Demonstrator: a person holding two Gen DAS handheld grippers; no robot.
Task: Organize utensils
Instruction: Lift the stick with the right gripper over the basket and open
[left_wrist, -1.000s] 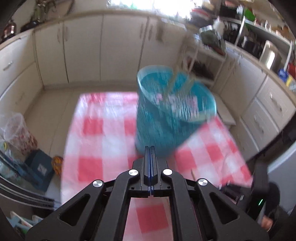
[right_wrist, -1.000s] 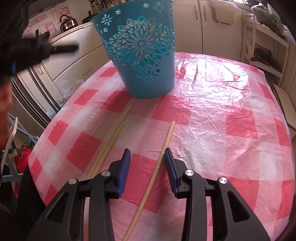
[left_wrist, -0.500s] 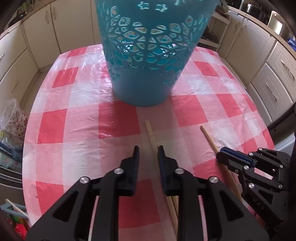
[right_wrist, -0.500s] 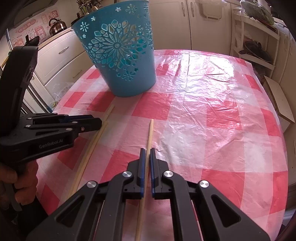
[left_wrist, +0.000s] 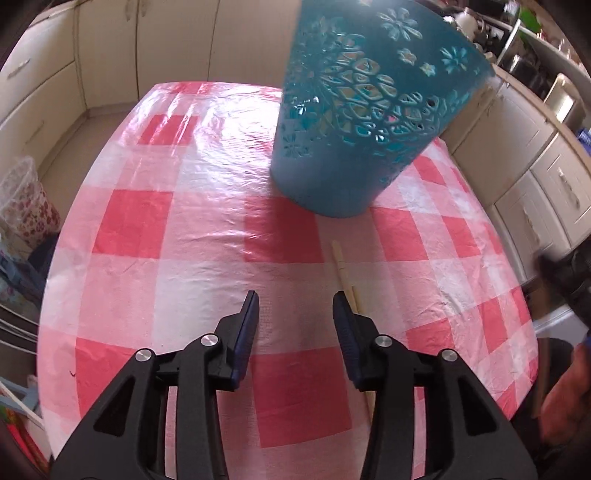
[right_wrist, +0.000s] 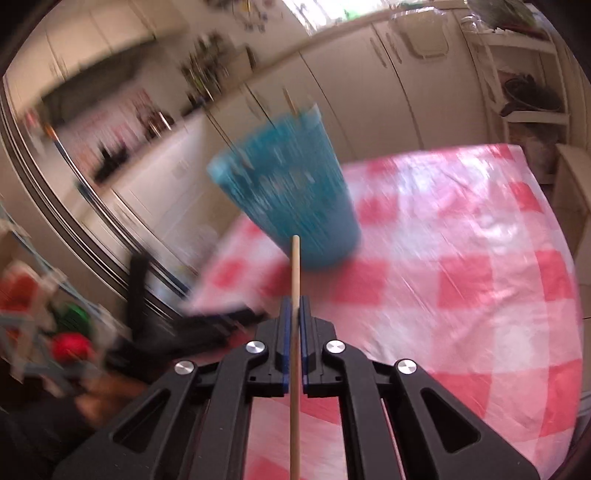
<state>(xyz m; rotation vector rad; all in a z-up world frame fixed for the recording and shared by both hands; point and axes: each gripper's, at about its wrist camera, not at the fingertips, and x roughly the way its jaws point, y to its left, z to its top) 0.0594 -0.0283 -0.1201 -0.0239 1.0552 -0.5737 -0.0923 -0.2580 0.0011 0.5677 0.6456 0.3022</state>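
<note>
The right wrist view is smeared with blur; the blue basket (right_wrist: 288, 199) ahead of the right tongs (right_wrist: 294, 314) shows only as a streaked shape, its cut-out pattern lost. Those tongs are clamped on a pale, slim wooden chopstick (right_wrist: 295, 273), whose lower end is cut off by the frame. The left tongs (left_wrist: 295, 314) have just been opening, nothing between them. Two more chopsticks (left_wrist: 341, 266) lie on the checked bench (left_wrist: 184, 240) beside their right finger, partly hidden under it.
</note>
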